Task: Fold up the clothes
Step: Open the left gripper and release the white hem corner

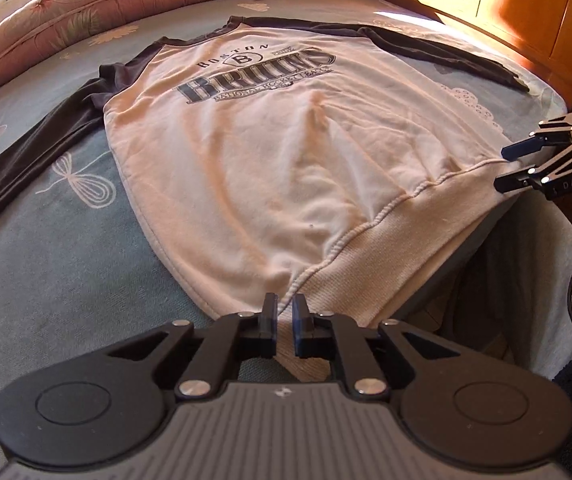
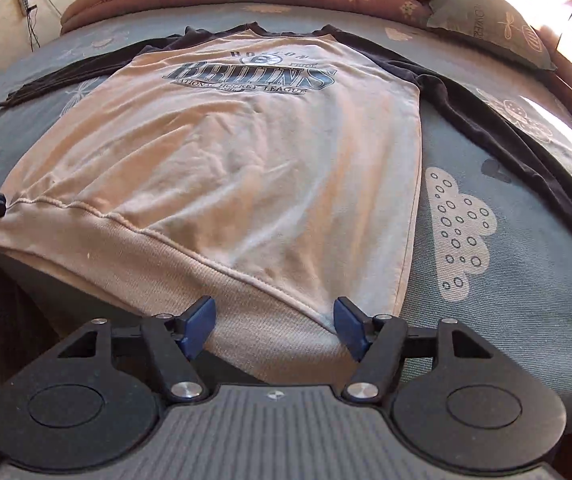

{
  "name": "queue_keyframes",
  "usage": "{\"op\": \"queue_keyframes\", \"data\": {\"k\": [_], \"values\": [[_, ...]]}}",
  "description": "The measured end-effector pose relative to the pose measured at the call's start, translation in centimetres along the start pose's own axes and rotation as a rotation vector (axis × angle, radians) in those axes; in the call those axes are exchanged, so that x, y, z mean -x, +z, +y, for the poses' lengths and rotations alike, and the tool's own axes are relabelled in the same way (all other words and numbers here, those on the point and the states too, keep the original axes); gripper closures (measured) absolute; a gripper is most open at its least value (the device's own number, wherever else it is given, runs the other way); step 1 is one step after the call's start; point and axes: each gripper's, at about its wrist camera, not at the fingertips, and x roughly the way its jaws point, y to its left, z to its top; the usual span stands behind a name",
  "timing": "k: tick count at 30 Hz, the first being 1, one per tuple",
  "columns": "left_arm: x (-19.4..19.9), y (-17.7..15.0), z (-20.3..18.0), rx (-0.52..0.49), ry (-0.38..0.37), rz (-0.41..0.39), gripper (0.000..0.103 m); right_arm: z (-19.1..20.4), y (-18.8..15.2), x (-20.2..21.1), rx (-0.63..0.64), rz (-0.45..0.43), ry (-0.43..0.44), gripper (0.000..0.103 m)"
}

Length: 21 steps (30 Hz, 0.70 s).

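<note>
Ahead of both our tongs stretches the bed point(image 1: 65, 240), its far corners cut off. One sweatshirt point(image 1: 277, 152) lies flat on it, print up, two dark sleeves spread; its ribbed hem point(image 2: 173, 272) hangs over the near edge, hiding what is under it. Our left gripper point(image 1: 284, 320) tilts down at one hem corner, jaws parted narrowly, no cloth pinched. Our right gripper point(image 2: 273, 324) tilts down at the other corner, spread wide and straddling the hem.
</note>
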Motion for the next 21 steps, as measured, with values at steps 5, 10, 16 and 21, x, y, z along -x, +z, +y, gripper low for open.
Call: {"op": "queue_keyframes", "data": {"k": [5,10,16,21], "values": [[-2.7,6.8,0.9,-0.047,0.012,-0.068,0.072,0.5,6.5,-0.9,0.004,-0.078,0.010,0.028],[-9.6,12.5,2.4,-0.005,0.028,-0.066,0.072,2.9,14.2,-8.6,0.037,-0.079,-0.006,0.027],[-11.8,10.7,3.1,0.079,-0.012,-0.003,0.072,3.6,14.4,-12.2,0.005,-0.053,0.002,0.019],[-8.1,5.5,1.3,0.089,-0.025,-0.004,0.062,2.9,8.7,-8.6,0.002,-0.051,0.024,0.008]]}}
